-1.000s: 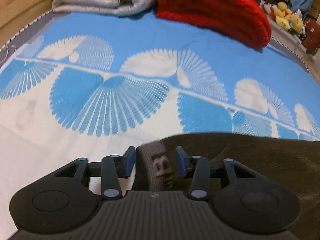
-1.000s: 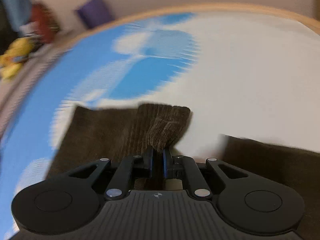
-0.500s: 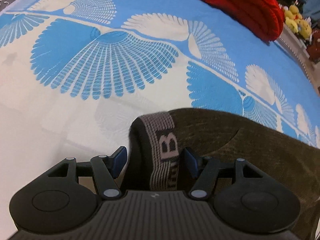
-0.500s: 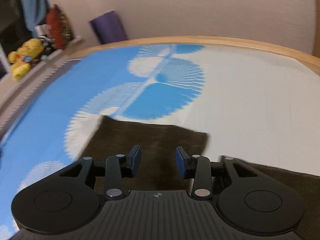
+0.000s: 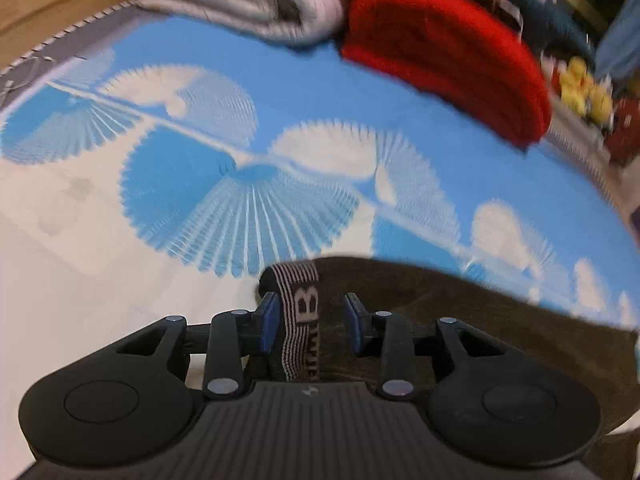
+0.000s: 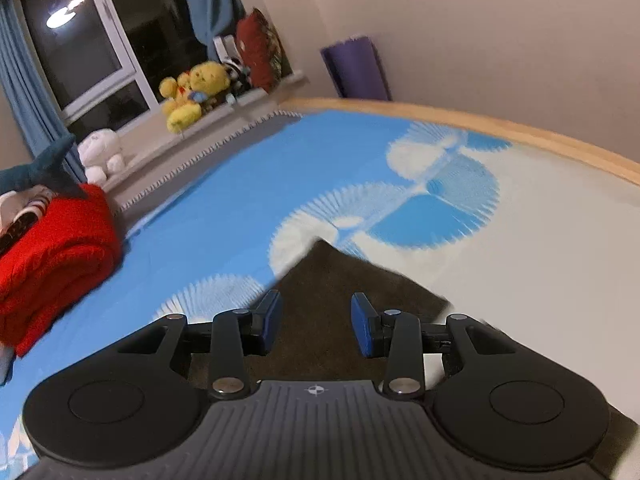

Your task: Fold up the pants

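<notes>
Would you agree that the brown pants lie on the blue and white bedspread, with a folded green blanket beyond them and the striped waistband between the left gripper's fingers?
Not quite: the folded blanket is red, not green, as the left wrist view shows. The rest stands: the brown pants lie on the blue and white bedspread, and the striped waistband sits between the fingers of the left gripper.

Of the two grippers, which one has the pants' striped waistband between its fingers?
The left gripper: the striped waistband runs up between its fingers. The right gripper stands open above plain brown pants fabric.
</notes>
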